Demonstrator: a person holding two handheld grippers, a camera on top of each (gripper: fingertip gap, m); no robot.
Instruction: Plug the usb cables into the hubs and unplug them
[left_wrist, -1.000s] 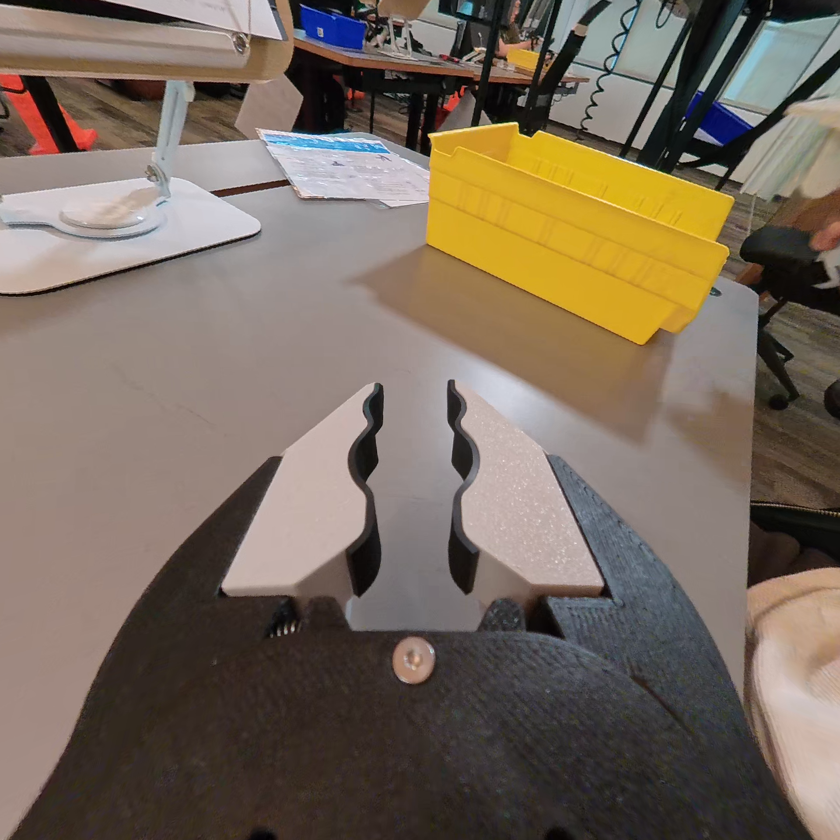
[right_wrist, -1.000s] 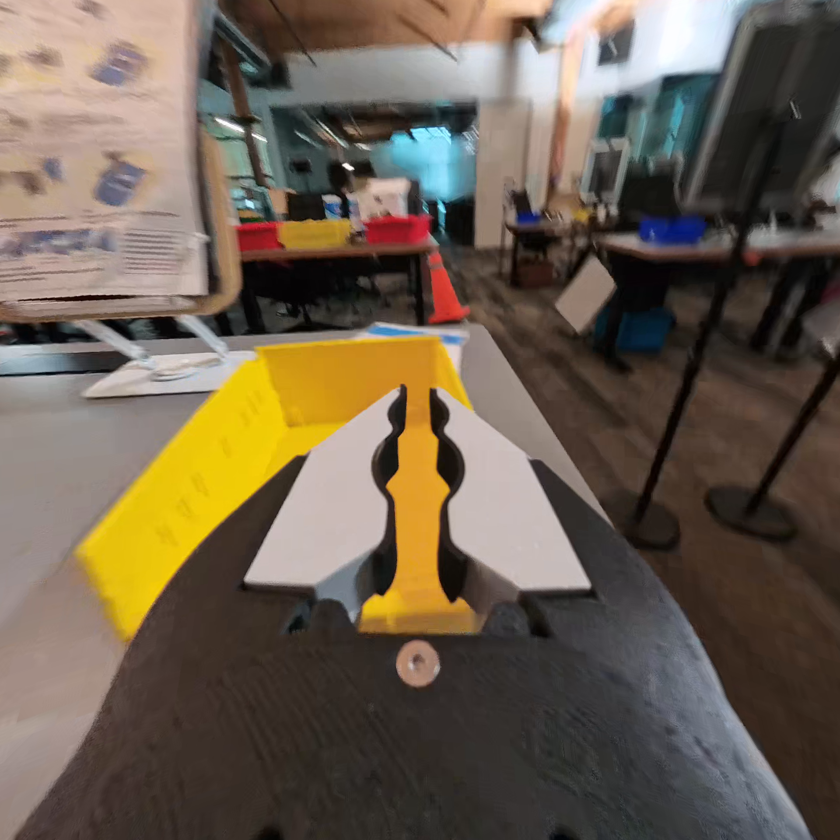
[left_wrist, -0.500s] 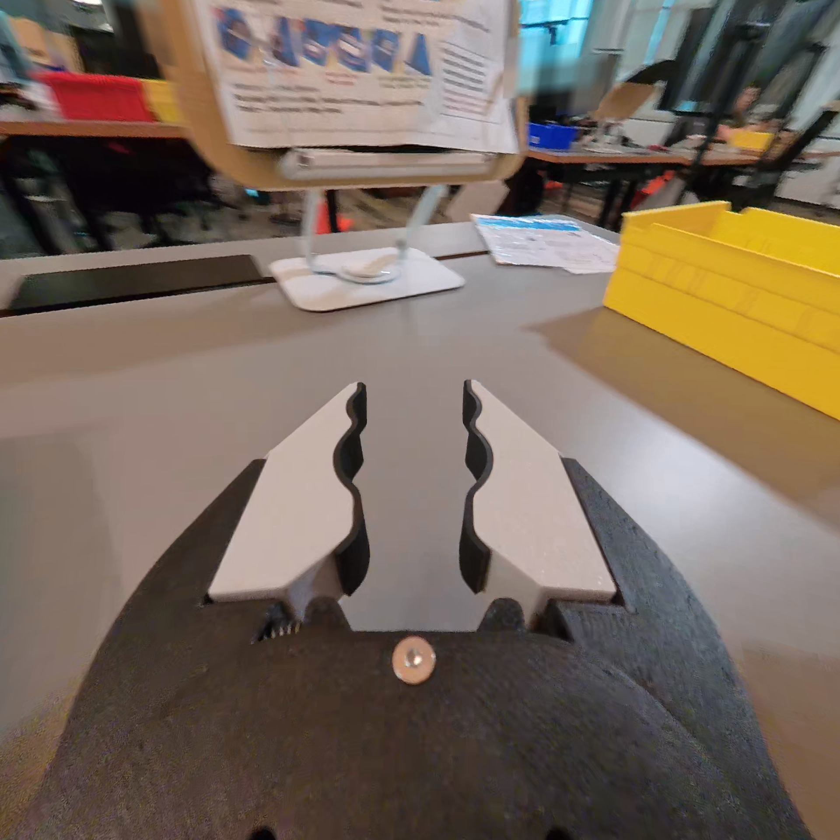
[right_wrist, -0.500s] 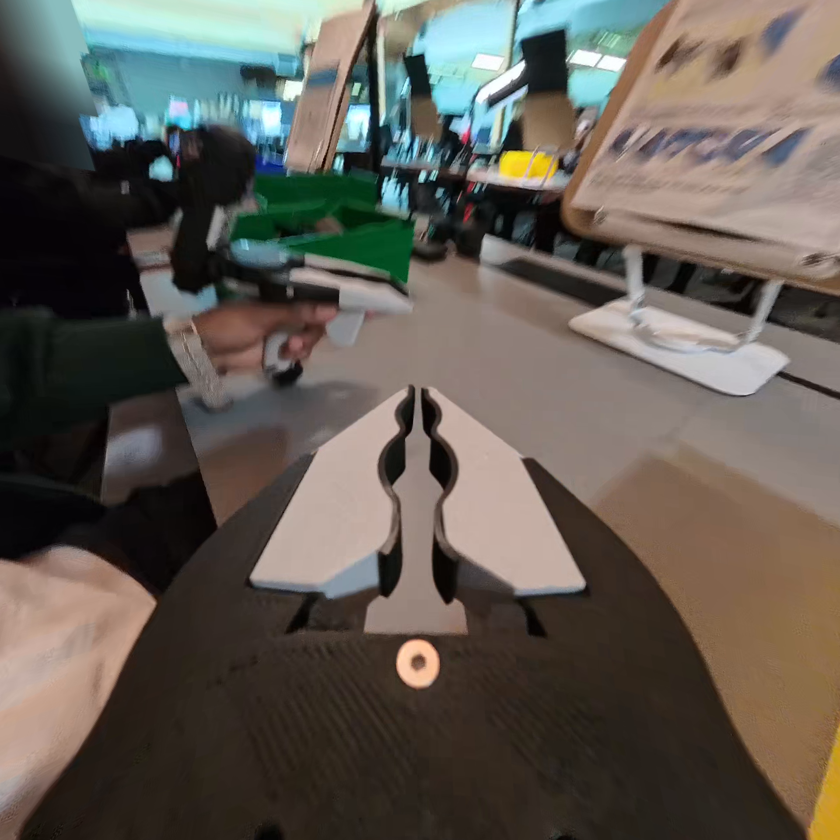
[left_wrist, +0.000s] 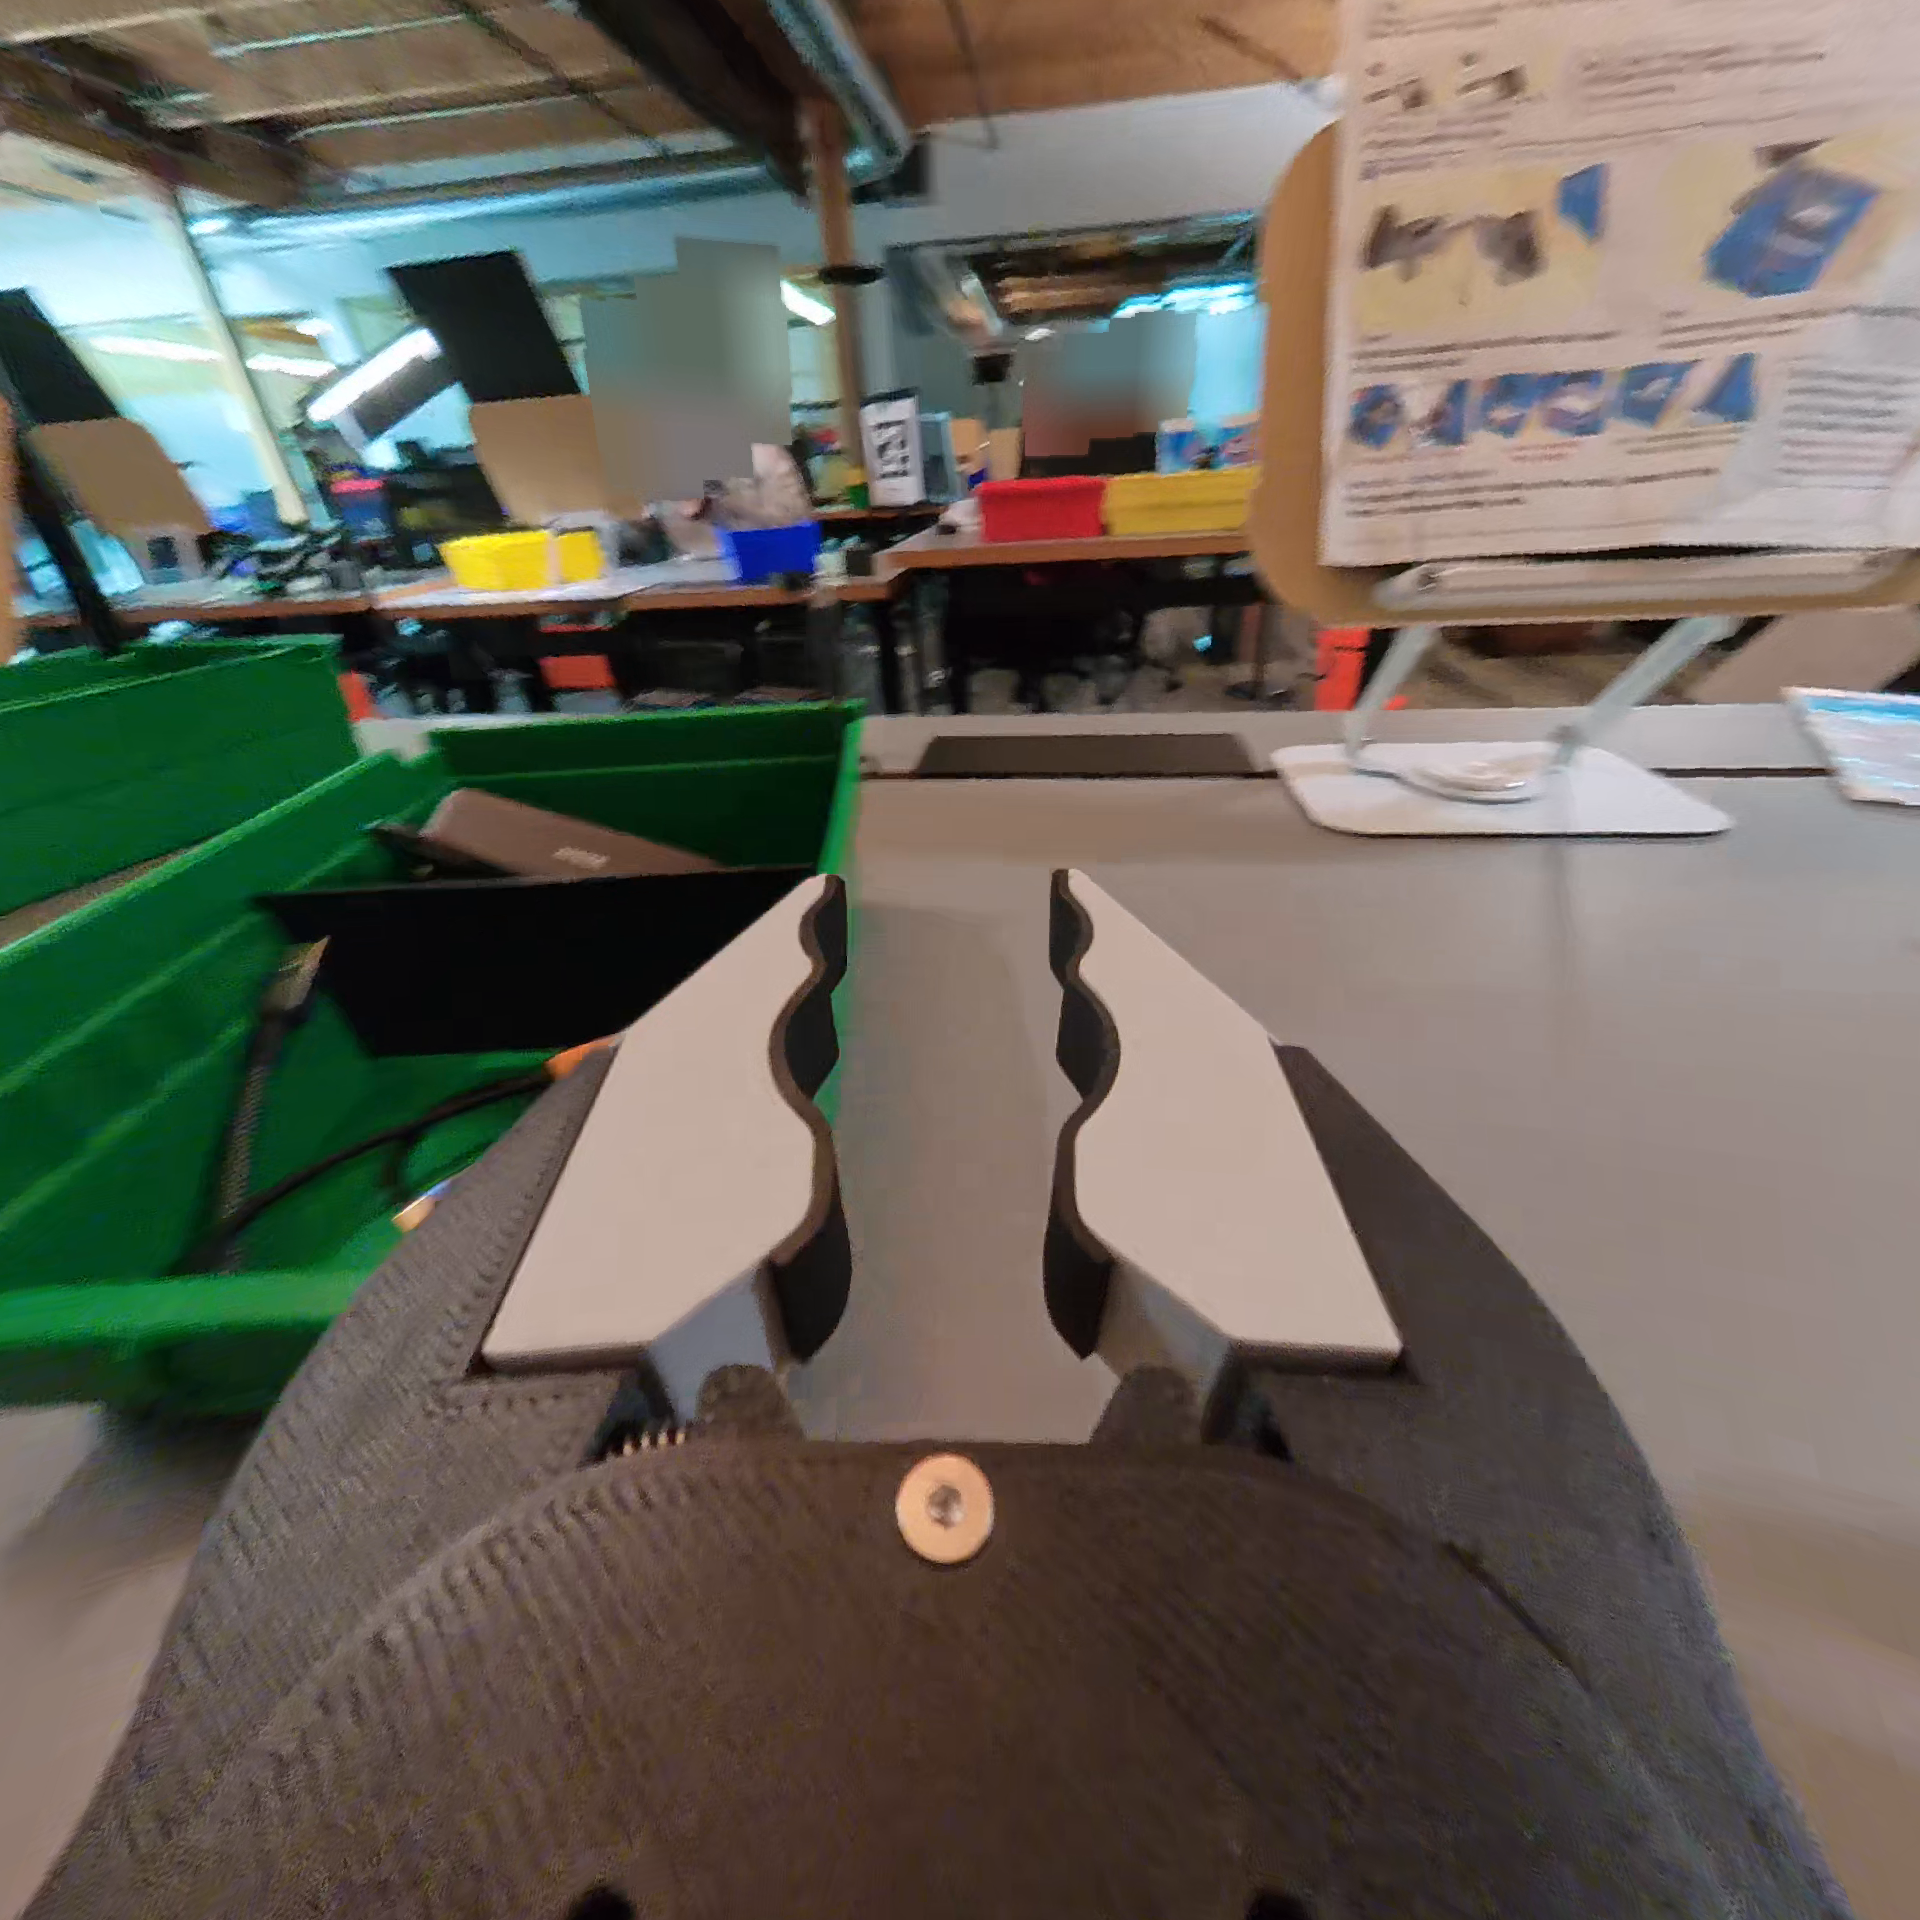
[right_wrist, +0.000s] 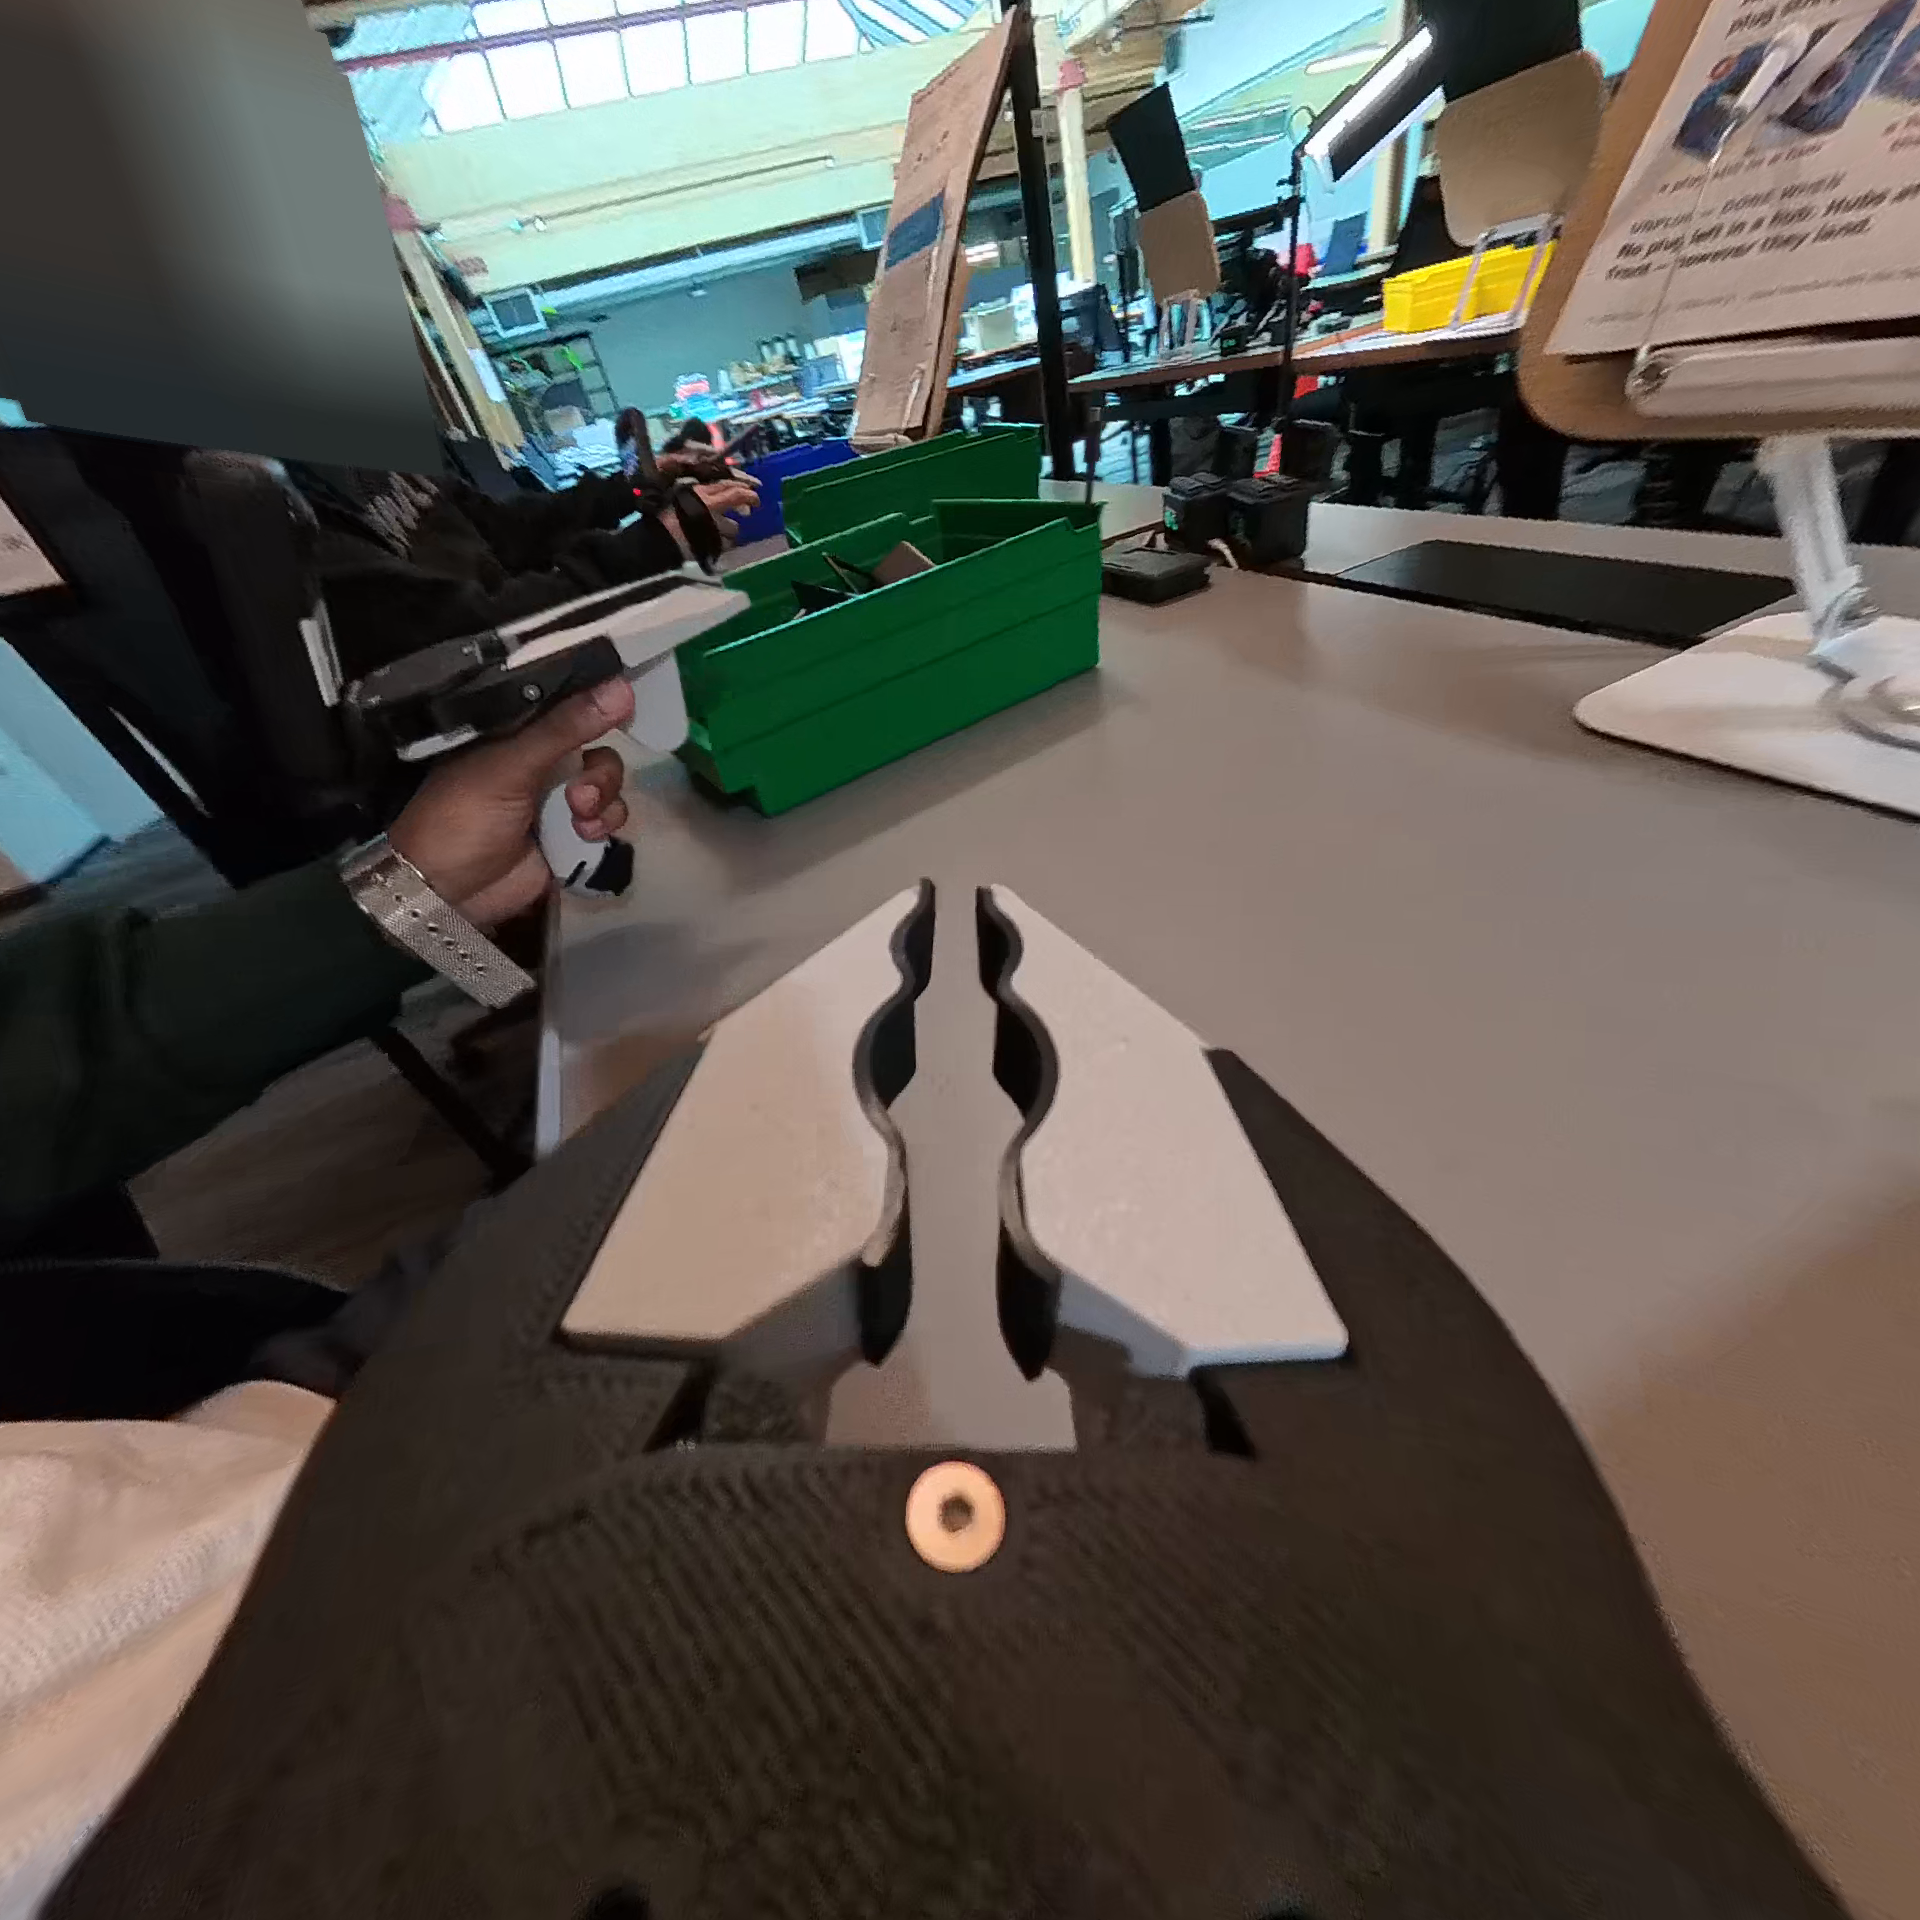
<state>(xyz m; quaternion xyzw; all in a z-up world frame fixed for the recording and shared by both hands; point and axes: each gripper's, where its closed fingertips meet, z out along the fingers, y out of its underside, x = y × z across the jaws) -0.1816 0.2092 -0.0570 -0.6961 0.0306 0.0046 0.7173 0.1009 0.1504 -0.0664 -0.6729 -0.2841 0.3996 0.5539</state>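
My left gripper (left_wrist: 945, 883) is open and empty, low over the grey table (left_wrist: 1455, 1039), just right of a green bin (left_wrist: 125, 1164). The bin holds a grey-brown hub (left_wrist: 551, 842), a black flat hub (left_wrist: 540, 956) and a braided cable (left_wrist: 255, 1081). My right gripper (right_wrist: 953, 891) is nearly shut with only a thin slit between the tips, and it holds nothing above the bare table (right_wrist: 1351, 883). In the right wrist view the left gripper (right_wrist: 623, 613) sits in a hand at the near end of the green bin (right_wrist: 904, 665).
A clipboard with a printed sheet on a white stand (left_wrist: 1496, 790) is at the right; it also shows in the right wrist view (right_wrist: 1745, 707). A second green bin (right_wrist: 914, 468) and black chargers (right_wrist: 1236, 514) are behind. A black mat (right_wrist: 1558, 587) lies at the back.
Both views have swung left, away from the yellow bin and toward the green bin. The left jaws have opened a little wider. The right jaws stay nearly shut.
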